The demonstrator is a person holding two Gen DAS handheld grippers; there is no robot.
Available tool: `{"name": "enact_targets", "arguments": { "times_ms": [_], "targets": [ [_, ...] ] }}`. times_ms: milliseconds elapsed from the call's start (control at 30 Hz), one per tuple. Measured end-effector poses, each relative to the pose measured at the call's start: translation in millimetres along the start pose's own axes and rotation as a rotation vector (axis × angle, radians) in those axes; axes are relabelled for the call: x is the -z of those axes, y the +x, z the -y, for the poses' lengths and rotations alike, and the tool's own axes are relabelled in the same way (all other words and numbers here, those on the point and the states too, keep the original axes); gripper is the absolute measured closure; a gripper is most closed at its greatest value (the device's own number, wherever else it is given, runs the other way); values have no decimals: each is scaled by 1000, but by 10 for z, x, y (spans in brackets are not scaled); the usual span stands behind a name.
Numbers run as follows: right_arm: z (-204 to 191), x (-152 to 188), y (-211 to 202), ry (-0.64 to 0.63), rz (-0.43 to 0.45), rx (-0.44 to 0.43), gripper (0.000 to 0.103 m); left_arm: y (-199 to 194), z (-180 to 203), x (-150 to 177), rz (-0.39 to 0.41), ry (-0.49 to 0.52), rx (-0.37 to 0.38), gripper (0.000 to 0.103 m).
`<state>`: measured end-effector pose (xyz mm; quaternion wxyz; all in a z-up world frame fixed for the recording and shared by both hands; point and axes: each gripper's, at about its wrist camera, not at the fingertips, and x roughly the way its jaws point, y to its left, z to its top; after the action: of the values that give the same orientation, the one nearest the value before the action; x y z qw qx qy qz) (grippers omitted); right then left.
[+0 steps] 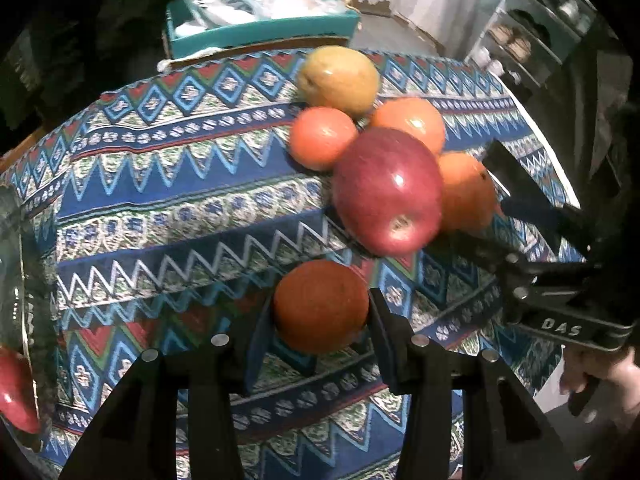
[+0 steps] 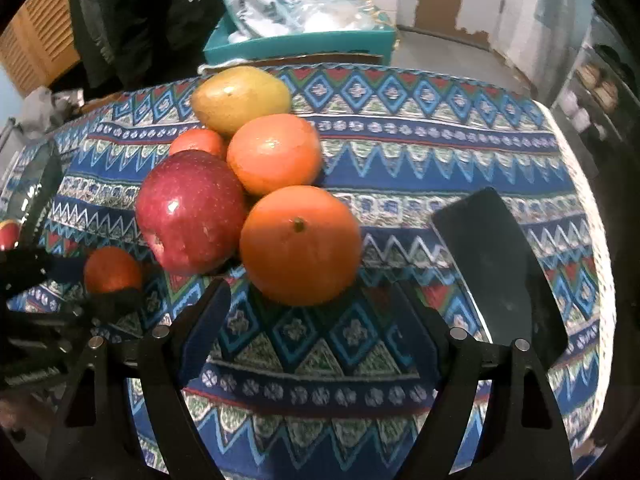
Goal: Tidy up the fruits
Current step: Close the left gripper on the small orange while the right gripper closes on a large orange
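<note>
While the left gripper (image 1: 320, 312) pinches a small orange (image 1: 320, 306) on the patterned cloth (image 1: 160, 184), the fruit pile (image 1: 380, 148) sits at its one o'clock. Next, by appearances, comes a lift toward the glass bowl (image 1: 20, 272) at nine o'clock, as the right gripper (image 2: 308, 304), jaws spread and empty, nears a larger orange (image 2: 300, 244).

a small round dark-orange fruit (image 1: 321, 305) sits on the patterned cloth, pinched on both sides between two dark pads, apart from the rest. beyond it, a cluster of fruits lies touching one another: a large glossy red apple (image 1: 387, 190), tipped on its side with its blossom end facing the near edge; a big orange with a brown stem nub (image 2: 300, 245) just beside it; a second orange (image 2: 274, 153) behind; a smaller reddish-orange round fruit (image 1: 322, 137); and farthest back a yellow-green mango (image 1: 339, 79) lying lengthwise. another red apple (image 1: 15, 390) shows partly inside a clear glass vessel at the left edge.
</note>
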<state>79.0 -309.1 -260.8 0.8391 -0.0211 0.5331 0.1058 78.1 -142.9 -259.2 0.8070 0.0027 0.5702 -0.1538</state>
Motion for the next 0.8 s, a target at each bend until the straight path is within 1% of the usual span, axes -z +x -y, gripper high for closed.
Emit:
{"name": "enact_targets", "arguments": {
  "times_ms": [100,267,400,433,500,633,800],
  "targets": [
    [-15,-50,90,-7,-10,-15,22,-27,-89,-39,15,-14,-12,56],
    [-28,-132,183,-34,-17,0,22,-67,-249,-86,28,-55,-7,56],
    [-1,-158,219,-38,-15,-18,22,-79,-326,-107,32,-72,-5,56],
    [8,-159,218,-39,-15,-23,24,-79,-335,-109,32,-75,-4,56],
    [4,-173,250,-39,-26,-48,32,-86,-351,-110,33,-77,-2,56],
    [-51,-209,282,-52,-24,-33,34,-119,-352,-109,39,-72,-1,56],
    [-30,-188,275,-8,-28,-27,35,-190,-351,-97,50,-70,-2,56]
  ]
}}
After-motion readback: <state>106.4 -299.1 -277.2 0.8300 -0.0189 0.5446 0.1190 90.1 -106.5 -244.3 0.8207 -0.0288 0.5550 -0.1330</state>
